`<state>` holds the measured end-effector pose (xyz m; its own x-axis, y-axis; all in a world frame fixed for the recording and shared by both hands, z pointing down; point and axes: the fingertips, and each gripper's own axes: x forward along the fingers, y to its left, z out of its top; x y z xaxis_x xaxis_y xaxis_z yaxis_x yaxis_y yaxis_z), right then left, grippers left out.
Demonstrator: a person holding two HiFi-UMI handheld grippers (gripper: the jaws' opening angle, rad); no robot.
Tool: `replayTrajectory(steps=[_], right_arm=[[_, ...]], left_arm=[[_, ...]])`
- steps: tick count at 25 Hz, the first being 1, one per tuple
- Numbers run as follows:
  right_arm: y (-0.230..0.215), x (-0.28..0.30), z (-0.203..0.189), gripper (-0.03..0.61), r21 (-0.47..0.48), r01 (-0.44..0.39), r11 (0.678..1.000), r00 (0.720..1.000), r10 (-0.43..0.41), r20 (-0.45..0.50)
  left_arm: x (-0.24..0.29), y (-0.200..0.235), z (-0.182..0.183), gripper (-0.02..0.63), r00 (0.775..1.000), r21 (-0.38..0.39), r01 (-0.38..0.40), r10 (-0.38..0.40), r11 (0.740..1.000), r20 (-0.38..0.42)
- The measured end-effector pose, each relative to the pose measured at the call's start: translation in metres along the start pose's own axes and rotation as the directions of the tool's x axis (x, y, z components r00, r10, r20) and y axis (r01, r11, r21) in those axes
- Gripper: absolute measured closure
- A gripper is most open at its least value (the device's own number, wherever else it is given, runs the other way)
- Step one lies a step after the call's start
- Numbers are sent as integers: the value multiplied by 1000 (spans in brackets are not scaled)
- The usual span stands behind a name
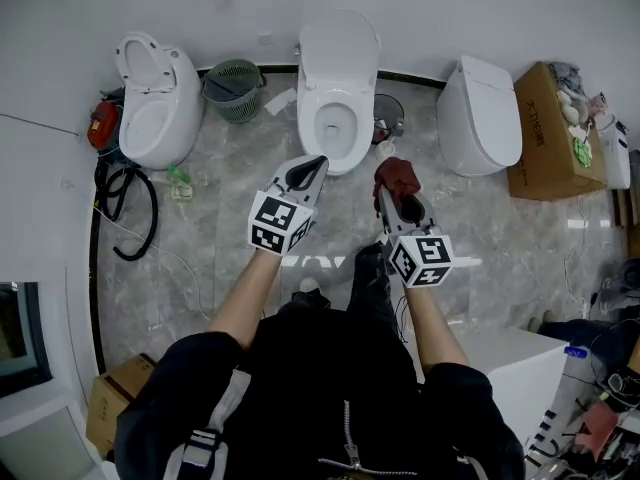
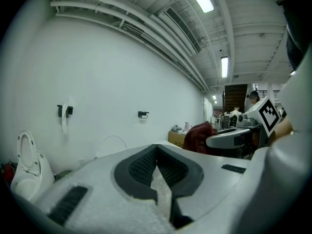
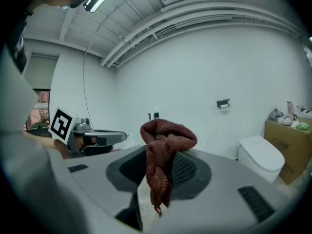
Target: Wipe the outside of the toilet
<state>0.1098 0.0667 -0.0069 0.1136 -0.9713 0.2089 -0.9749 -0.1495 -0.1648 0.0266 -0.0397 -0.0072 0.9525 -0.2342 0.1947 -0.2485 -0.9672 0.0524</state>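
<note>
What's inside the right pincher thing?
A dark red cloth, bunched up, clamped in the right gripper. It bulges above the jaws and dangles down. The pinched part is hidden by the cloth's own folds.

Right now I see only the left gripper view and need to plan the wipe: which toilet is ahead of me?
Observer: The middle toilet, its lid raised, is straight ahead.
Operator: Is the cloth held?
Observer: The right gripper has its jaws shut on the dark red cloth, which bunches above them.
Operator: Anything beside that toilet?
Observer: A green basket stands on the floor at its left.
</note>
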Motion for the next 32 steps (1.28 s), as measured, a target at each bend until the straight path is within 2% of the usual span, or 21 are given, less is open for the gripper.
replayTrajectory(steps=[4,11,19,26,32], right_arm=[[-23,14,5,463,5,-7,1000,1000,7,20],[-91,60,10,463,15,-60,998,998,60,-9],[-173,128,6,463,12,-148,989,986,148,-73],[-245,171,-11,463,5,-215,977,973,214,-82],[-299,196,-76,463,-14,-278,960,955,275,-113]], left_arm=[[26,4,5,612,1000,15,-6,6,1000,2],[97,15,11,612,998,7,-57,58,998,-2],[182,35,-5,612,989,-47,-144,142,988,-37],[251,37,-42,612,979,-52,-204,202,978,-42],[303,28,-102,612,968,-83,-248,244,965,-60]])
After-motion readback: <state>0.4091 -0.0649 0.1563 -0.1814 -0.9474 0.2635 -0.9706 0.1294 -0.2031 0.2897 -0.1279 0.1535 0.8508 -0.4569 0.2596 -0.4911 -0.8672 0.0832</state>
